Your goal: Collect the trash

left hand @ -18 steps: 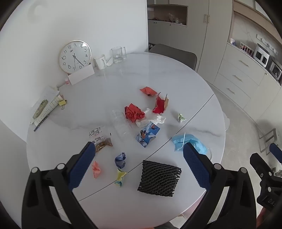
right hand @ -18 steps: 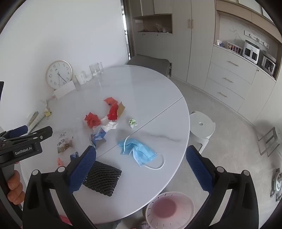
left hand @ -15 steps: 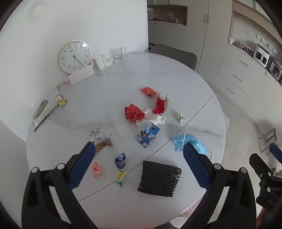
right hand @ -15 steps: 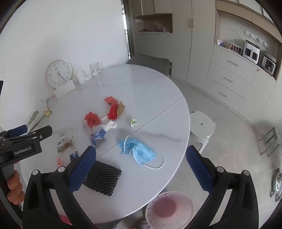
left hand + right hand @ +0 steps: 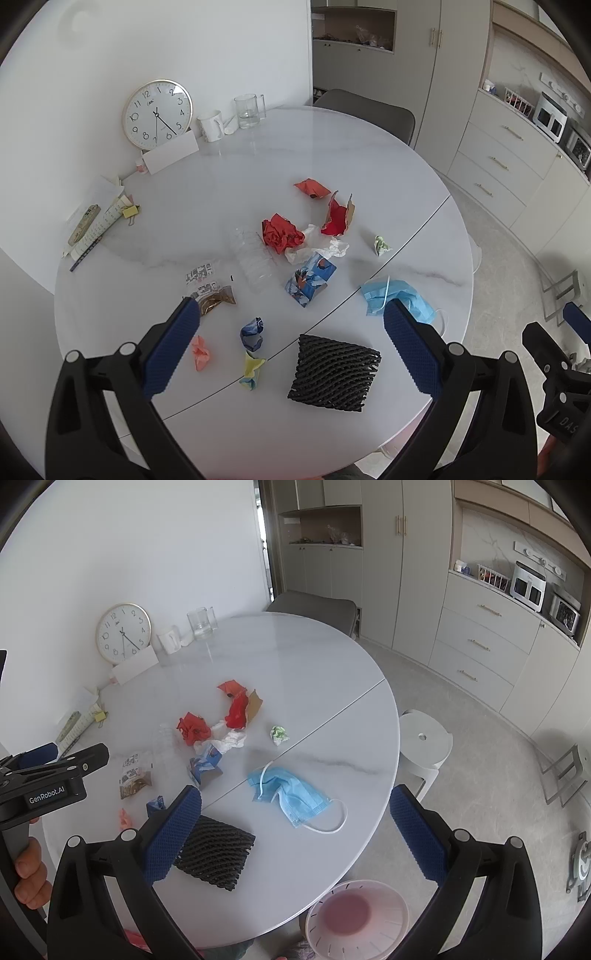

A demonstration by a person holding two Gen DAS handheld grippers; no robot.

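Trash lies scattered on a round white table [image 5: 295, 155]: a black foam net [image 5: 334, 373] [image 5: 218, 853] near the front edge, a blue face mask [image 5: 400, 301] [image 5: 291, 790], crumpled red paper [image 5: 281, 233] [image 5: 194, 729], a blue printed wrapper [image 5: 310, 280], white tissue [image 5: 317, 249], a clear plastic bottle [image 5: 255, 258] and small paper wads [image 5: 253, 334]. My left gripper [image 5: 291, 332] is open and empty, held above the front of the table. My right gripper [image 5: 295, 823] is open and empty above the mask. A white waste bin [image 5: 356, 919] stands below the table edge.
A clock [image 5: 157, 113], a mug [image 5: 210, 125] and a glass [image 5: 247, 110] stand at the table's back by the wall. Papers and a phone [image 5: 96, 225] lie at the left. A white stool [image 5: 424, 738] and a grey chair [image 5: 314, 603] stand beside the table.
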